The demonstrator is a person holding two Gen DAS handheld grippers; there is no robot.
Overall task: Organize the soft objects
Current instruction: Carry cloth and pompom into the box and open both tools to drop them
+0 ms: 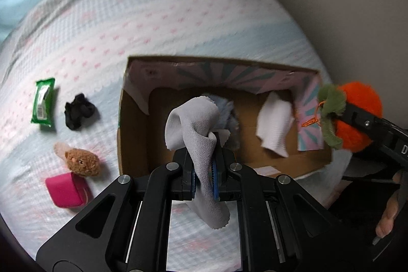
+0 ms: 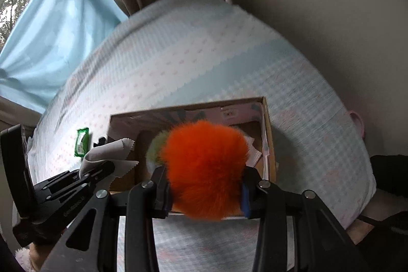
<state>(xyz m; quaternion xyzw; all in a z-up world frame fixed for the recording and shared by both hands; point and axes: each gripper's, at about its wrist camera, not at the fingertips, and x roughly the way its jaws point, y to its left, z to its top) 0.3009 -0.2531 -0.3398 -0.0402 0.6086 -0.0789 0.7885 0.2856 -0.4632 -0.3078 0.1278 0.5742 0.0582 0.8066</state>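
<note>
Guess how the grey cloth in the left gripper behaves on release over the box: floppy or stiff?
Likely floppy: the grey cloth droops on both sides of the left gripper. Probably light, so it may land crumpled in the cardboard box or catch on its wall.

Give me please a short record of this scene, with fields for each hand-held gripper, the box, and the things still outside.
left hand-held gripper: shut on grey cloth
right hand-held gripper: shut on orange pompom
cardboard box: open, holds white cloth and a bluish fabric
still on bedspread: green packet, black fabric, brown plush, pink case
</note>
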